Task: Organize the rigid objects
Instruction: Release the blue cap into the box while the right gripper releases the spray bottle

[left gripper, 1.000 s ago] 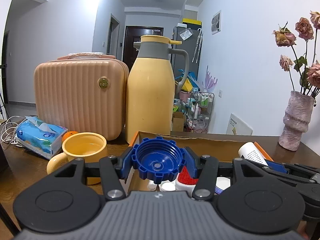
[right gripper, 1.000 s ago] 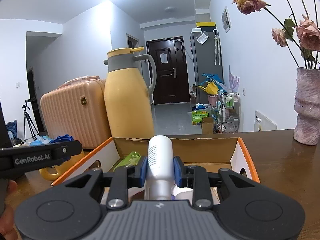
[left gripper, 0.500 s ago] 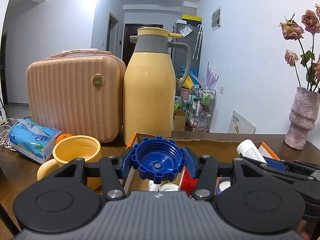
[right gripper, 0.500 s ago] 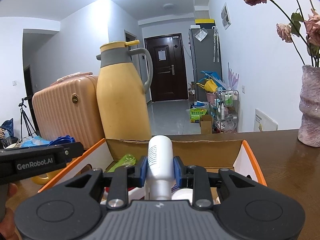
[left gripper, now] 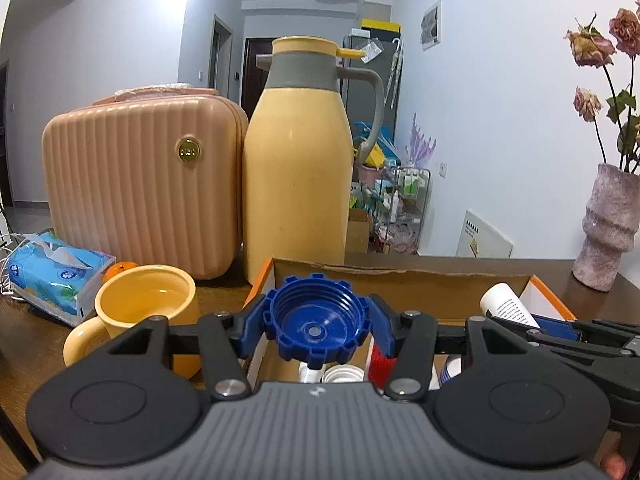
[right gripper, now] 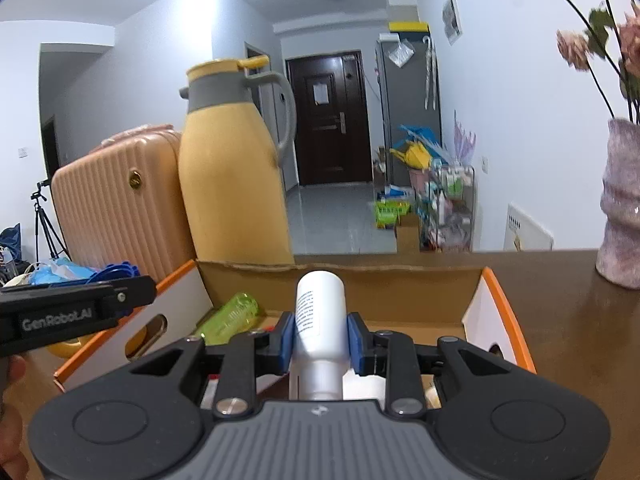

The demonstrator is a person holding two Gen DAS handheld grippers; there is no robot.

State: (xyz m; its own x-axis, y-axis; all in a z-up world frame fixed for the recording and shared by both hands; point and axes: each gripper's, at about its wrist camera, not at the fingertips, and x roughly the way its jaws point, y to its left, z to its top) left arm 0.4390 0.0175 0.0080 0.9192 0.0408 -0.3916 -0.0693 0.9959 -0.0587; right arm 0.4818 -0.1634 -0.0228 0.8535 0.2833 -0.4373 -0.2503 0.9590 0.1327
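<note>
My left gripper (left gripper: 316, 326) is shut on a blue ribbed screw cap (left gripper: 316, 320), held over the left part of an open cardboard box with orange edges (left gripper: 400, 276). My right gripper (right gripper: 319, 336) is shut on a white bottle (right gripper: 320, 320), held over the same box (right gripper: 400, 292). The white bottle (left gripper: 506, 308) and right gripper also show at the right of the left wrist view. Inside the box lie a green bottle (right gripper: 232, 316) and small white and red items (left gripper: 344, 374).
A yellow thermos jug (left gripper: 298, 168) and a peach ribbed case (left gripper: 140, 184) stand behind the box. A yellow mug (left gripper: 148, 312) and a blue tissue pack (left gripper: 56, 276) sit left of it. A pink vase with dried roses (left gripper: 610, 224) stands at the right.
Both grippers have moved a little forward toward the box and jug, still holding the cap and the bottle. The jug and case look larger and nearer.
</note>
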